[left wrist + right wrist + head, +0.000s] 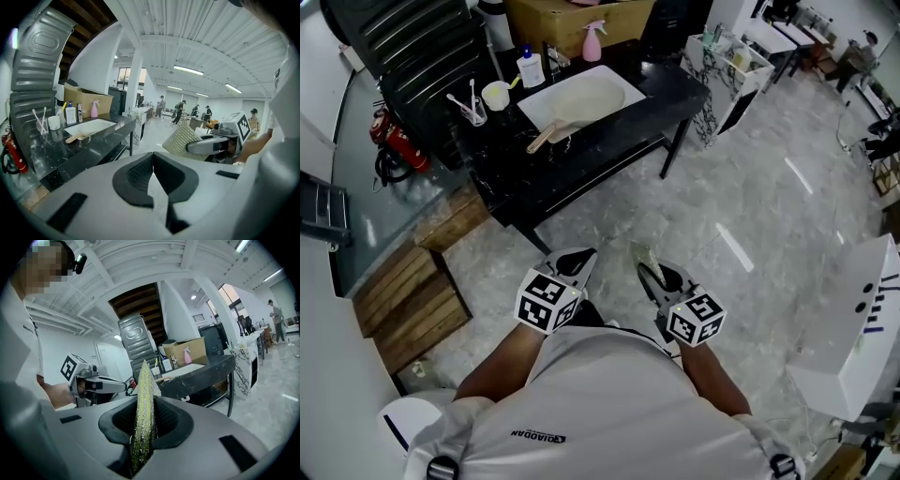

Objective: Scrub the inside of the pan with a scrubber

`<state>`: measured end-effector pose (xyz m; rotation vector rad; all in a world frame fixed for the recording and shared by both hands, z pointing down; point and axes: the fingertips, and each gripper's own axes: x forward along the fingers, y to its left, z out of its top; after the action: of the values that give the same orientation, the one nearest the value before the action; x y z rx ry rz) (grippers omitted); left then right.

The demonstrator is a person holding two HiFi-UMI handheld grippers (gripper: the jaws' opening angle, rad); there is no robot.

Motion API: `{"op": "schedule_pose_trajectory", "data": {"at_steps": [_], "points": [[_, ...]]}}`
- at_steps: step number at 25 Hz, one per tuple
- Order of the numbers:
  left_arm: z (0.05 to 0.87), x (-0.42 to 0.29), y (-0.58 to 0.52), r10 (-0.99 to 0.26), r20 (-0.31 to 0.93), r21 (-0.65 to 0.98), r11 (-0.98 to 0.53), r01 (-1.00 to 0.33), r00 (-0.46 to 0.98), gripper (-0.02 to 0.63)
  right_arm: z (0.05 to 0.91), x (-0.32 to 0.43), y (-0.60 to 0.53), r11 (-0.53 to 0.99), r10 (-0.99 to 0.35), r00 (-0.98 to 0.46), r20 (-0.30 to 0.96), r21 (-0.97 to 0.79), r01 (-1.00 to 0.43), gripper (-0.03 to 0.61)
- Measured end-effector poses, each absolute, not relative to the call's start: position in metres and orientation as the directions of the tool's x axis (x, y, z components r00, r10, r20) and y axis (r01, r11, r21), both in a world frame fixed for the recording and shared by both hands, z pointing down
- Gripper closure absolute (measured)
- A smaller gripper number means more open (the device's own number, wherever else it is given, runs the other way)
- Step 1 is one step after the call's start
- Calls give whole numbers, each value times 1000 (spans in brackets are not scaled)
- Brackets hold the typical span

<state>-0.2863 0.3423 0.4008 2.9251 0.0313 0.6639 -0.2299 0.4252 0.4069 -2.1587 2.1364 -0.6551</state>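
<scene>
A pan with a wooden handle lies on the black table, at the near edge of a white basin; its bowl is hard to make out. Its handle also shows in the left gripper view. Both grippers are held close to the person's body, far from the table. My left gripper is shut with nothing in it. My right gripper is shut on a flat silver-yellow mesh scrubber that stands edge-up between the jaws. The scrubber shows broadside in the left gripper view.
On the table's back stand a white soap bottle, a pink spray bottle and a cup with brushes. A red fire extinguisher and wooden pallets lie to the left. A white box sits on the right.
</scene>
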Motion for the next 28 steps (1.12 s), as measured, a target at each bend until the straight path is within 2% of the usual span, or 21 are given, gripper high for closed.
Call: {"op": "schedule_pose_trajectory", "data": {"at_steps": [9,19,28], "points": [[413,-224,303,71,431,152,-988,6,900,598,417,-171,395,-89,-957,-4,288,-310,-947,503],[403,-136,177,-36,417,102,-991,-86,908,598,426,-82,320,-104,-946,-6,324,-322,-941,503],[398,-58,101,17,405,118,-992,-34,914,598,421,-18,217,-46,-934,-68,352,-306,-951,503]]}}
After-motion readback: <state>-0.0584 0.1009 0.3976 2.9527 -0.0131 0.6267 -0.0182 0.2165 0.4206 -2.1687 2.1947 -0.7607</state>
